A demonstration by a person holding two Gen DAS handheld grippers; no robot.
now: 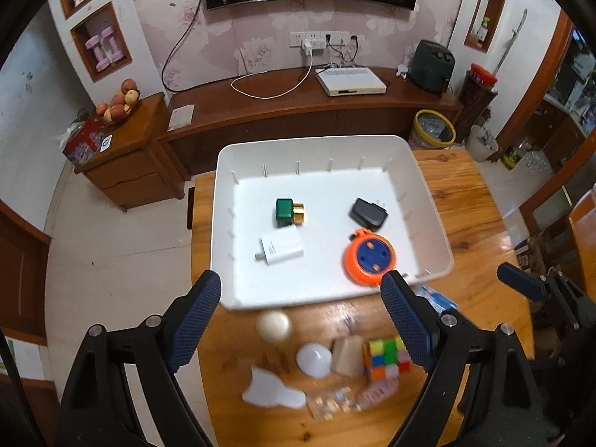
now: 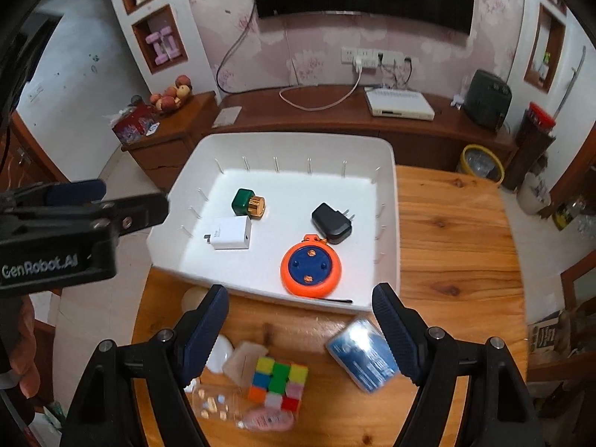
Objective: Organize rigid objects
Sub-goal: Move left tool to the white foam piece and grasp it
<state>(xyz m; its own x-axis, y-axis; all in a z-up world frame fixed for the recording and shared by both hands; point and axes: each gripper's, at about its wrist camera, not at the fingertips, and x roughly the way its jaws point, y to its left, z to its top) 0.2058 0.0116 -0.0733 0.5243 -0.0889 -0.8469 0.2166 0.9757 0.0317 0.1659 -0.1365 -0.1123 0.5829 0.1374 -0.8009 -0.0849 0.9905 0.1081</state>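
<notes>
Tray (image 1: 432, 201) of white plastic fills the frame centre on the wooden table (image 1: 465, 205), holding a green gold-capped bottle (image 1: 288, 212), a white charger (image 1: 282, 247), a black plug adapter (image 1: 368, 214) and an orange-and-blue reel (image 1: 368, 260). Left gripper (image 1: 301, 316) and right gripper (image 2: 300, 329) both gape wide and hold nothing, hovering over a Rubik's cube (image 2: 278, 381), a blue case (image 2: 363, 357) and blurred small items at lower centre. The bottle lies on its side with its cap toward frame right, and the adapter's prongs aim to the upper right.
</notes>
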